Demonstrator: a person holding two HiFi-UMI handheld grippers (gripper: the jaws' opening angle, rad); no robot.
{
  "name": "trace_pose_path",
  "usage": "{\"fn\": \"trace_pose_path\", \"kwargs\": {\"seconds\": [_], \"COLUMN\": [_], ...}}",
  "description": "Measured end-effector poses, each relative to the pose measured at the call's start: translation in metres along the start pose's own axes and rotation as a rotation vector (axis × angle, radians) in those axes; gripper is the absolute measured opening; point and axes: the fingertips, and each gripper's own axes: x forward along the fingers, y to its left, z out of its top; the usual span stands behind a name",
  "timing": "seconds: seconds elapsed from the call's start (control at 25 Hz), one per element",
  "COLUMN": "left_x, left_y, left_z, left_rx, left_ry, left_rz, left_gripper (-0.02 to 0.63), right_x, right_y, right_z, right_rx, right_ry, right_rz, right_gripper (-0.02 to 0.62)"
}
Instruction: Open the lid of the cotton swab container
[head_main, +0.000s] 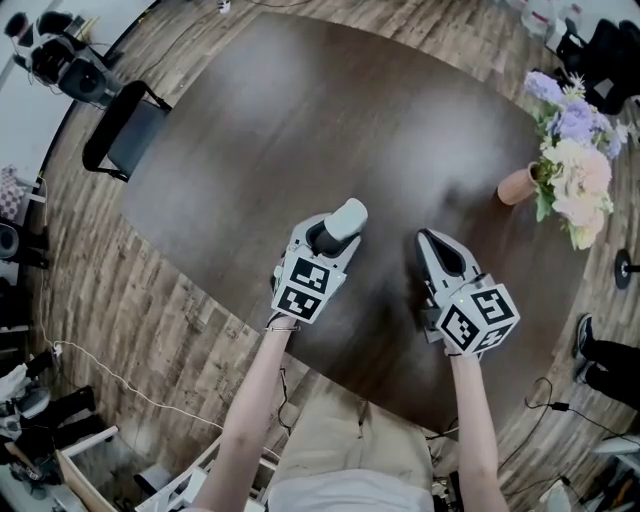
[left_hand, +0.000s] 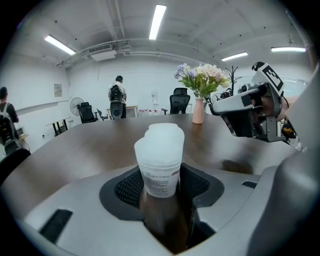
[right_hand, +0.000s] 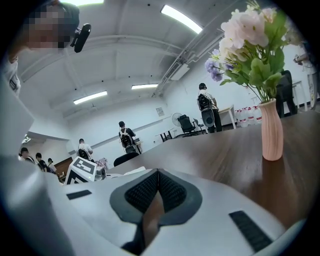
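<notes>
The left claw (head_main: 331, 236) grips a white cotton swab container (left_hand: 159, 160) by its lower sides, just above the dark desk (head_main: 300, 130). Beside it, the right claw (head_main: 428, 243) is closed tight, with nothing in it.

The container (left_hand: 160, 161) is milky white, the tabletop (head_main: 300, 130) dark brown, the vase (head_main: 517, 186) pink. The left tongs (head_main: 338, 228) and right tongs (head_main: 427, 240) are grey and black.

Open-plan office, large dark meeting table (head_main: 300, 150), black office chair (left_hand: 179, 102), ceiling strip lights (left_hand: 156, 20), wood-plank floor (head_main: 130, 300).
</notes>
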Motion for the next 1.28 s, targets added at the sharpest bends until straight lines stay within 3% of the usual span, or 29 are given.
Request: {"fn": "trace_pose_path", "kwargs": {"seconds": [0.28, 0.72, 0.84, 1.28], "left_x": [-0.002, -0.04, -0.058, -0.13], "left_y": [-0.002, -0.046, -0.063, -0.108], "left_z": [0.0, 0.028, 0.04, 0.078], "left_rx": [0.004, -0.004, 0.006, 0.076], "left_ry": [0.003, -0.018, -0.024, -0.059], "left_rz": [-0.006, -0.171, -0.229, -0.405], "left_gripper": [0.236, 0.23, 0.23, 0.23], "right_x": [-0.006, -0.024, -0.035, -0.077], "right_y": [0.0, 0.018, 0.03, 0.098], "right_z": [0.002, 0.027, 0.04, 0.076], "right_rx": [0.005, -0.051, -0.083, -0.18], "right_ry": [-0.004, -0.033, -0.055, -0.066], "right_rz": [-0.018, 0.016, 0.077, 0.439], "right_gripper": [0.021, 0.021, 0.021, 0.023]}}
